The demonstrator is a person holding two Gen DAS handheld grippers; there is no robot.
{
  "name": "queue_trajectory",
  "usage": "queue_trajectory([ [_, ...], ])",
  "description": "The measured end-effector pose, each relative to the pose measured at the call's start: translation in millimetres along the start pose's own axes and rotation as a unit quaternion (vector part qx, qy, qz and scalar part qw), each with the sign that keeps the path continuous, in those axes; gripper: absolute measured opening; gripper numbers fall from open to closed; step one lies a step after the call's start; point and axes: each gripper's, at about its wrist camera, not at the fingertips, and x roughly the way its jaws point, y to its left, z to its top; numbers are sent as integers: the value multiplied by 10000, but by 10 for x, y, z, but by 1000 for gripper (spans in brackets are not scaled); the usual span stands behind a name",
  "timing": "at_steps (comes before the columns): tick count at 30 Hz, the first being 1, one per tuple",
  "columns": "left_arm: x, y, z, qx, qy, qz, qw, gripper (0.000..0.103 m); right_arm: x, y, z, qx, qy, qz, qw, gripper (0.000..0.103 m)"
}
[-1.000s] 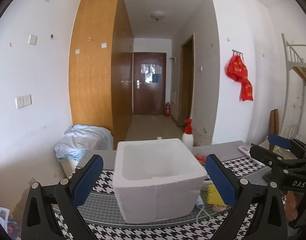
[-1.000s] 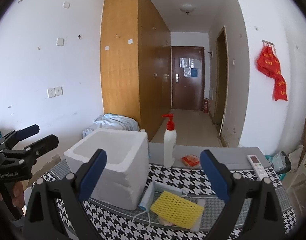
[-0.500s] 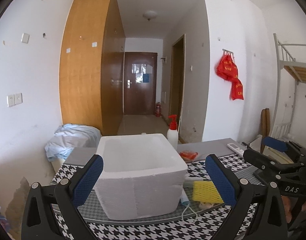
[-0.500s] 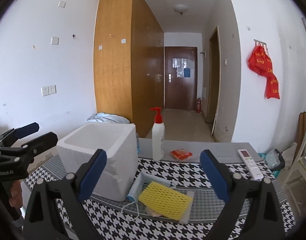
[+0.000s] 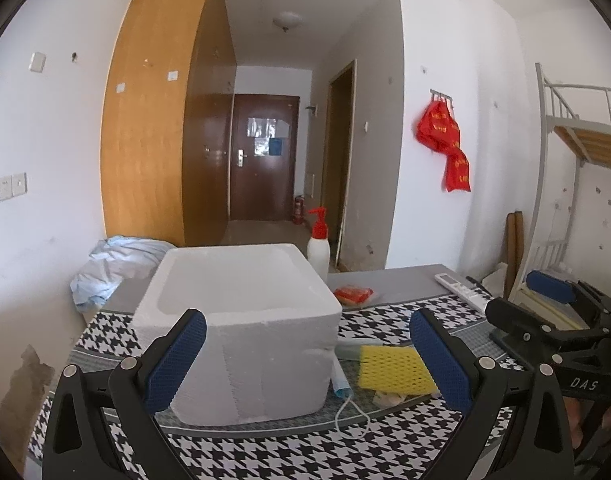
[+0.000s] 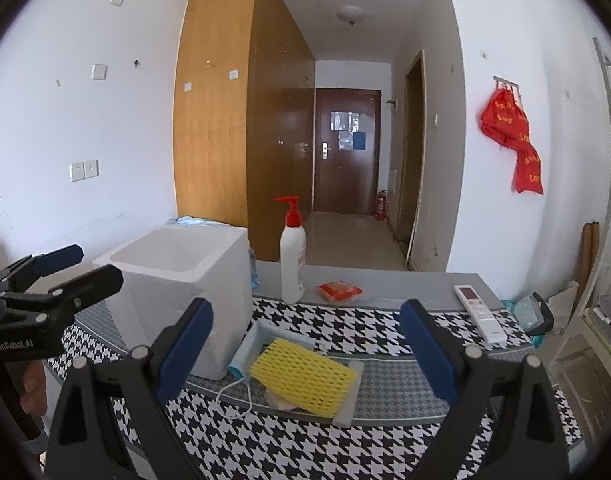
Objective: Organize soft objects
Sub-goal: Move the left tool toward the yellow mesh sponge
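While both my grippers hover with jaws apart, left gripper (image 5: 305, 360) faces the foam box (image 5: 241, 336); beside it lie mask (image 6: 245, 354), yellow mesh (image 6: 305, 376), then my right gripper (image 6: 305, 348).

So both cameras swing rightward over the last second. In the left wrist view the foam box (image 5: 241, 332) slides from dead center to left of center, and the yellow mesh sleeve (image 5: 393, 368) to the right of the box now shows almost fully. In the right wrist view the box drifts left too, and the sleeve (image 6: 305, 376) ends up centered between the gripper (image 6: 305, 356) fingers.
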Motion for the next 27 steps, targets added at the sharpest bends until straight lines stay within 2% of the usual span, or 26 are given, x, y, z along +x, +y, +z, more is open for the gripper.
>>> queue_trajectory([
  [19,265,-362,-191,159,317,-567,9978,102,24,-333,-223,195,263,-367,9988,96],
  [27,458,-457,-207,44,463,-880,9950,102,113,-564,-347,428,444,-540,9966,96],
])
